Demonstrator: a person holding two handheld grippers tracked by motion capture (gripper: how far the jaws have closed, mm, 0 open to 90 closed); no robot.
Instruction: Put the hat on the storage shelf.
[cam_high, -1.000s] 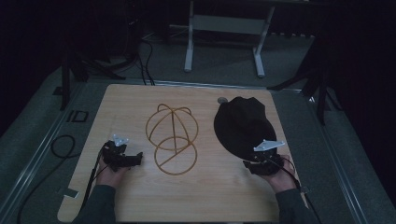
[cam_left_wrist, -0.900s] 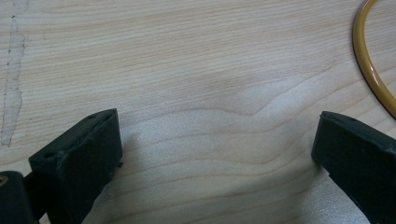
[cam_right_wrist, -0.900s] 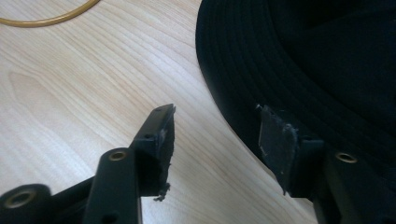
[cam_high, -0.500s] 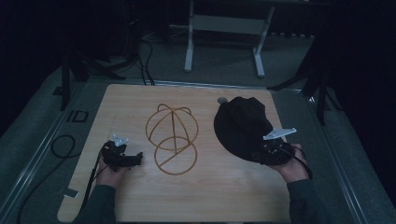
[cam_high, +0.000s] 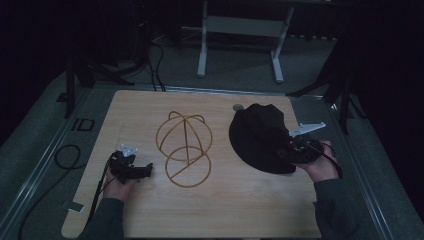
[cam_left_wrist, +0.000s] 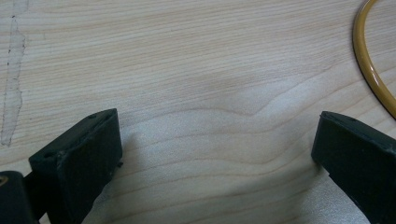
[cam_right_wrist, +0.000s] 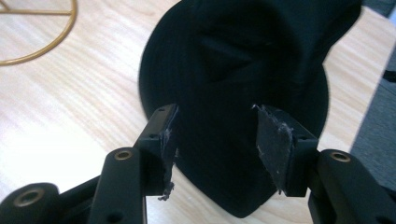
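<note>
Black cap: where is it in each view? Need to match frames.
High view: cap right of centre, beside the right gripper.
Left gripper view: not in it.
Right gripper view: cap centre, reaching between the open jaws.
Shared landmark: gold wire stand.

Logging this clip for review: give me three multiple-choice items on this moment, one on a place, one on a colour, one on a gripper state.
1. Where does the black fabric cap lie relative to the wire hat stand?
A. On top of it
B. To its right on the wooden table
C. On the floor

2. What colour is the wire hat stand?
A. Golden yellow
B. Blue
C. White

3. How do the right gripper's jaws stand?
A. Shut on the stand
B. Shut on nothing
C. Open, either side of the cap's brim

Answers: 1 B, the high view shows the cap apart from the stand, on the table's right half. 2 A, its rings look golden. 3 C, the right gripper view shows a wide gap with the brim between the jaws.
</note>
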